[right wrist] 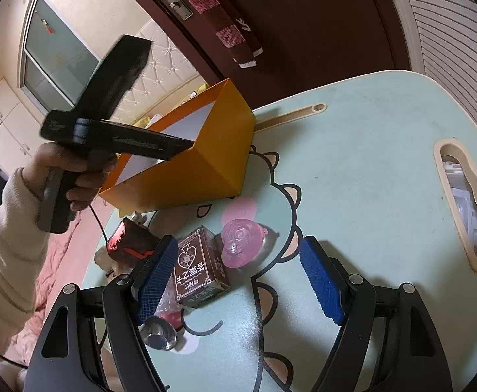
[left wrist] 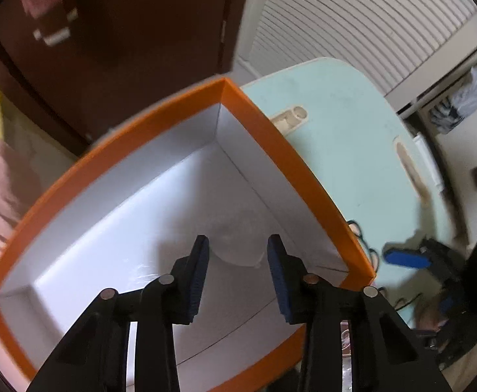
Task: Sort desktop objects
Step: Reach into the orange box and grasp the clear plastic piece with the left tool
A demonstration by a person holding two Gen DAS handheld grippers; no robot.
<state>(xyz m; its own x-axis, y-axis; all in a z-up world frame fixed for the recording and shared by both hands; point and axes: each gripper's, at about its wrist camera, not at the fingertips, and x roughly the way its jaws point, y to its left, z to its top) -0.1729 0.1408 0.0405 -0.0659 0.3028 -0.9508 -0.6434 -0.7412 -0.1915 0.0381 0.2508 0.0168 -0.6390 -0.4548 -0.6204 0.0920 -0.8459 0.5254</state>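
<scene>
**Sorting into box, left gripper inside**

Holding left gripper (left wrist: 238,240) nose-down over the open box (left wrist: 114,150), well inside its orange rim, likely to set something on the white floor or lift it off. Keeping the jaws narrow, with a faint clear round thing (left wrist: 238,248) lying between the tips. Cannot tell whether the pads press on it or merely flank it. Finding nothing else in the box: bare white floor and walls.

Parking right gripper (right wrist: 238,245) low over the near edge of the surface (right wrist: 369,163), jaws wide and holding nothing, probably waiting its turn above the unsorted pile. Seeing between and just beyond those jaws a brown card pack (right wrist: 199,271), touching or nearly touching a pink clear piece (right wrist: 241,241) on its right. Noting a dark red item (right wrist: 130,245) behind the left finger and a small metal cap (right wrist: 160,336) beneath it, close to the near left edge.

Placing the box at the far left edge of the surface, near the pile but apart from it, handy for short carries. Judging most of the sorting not yet done, with at least four things outside the box.
</scene>
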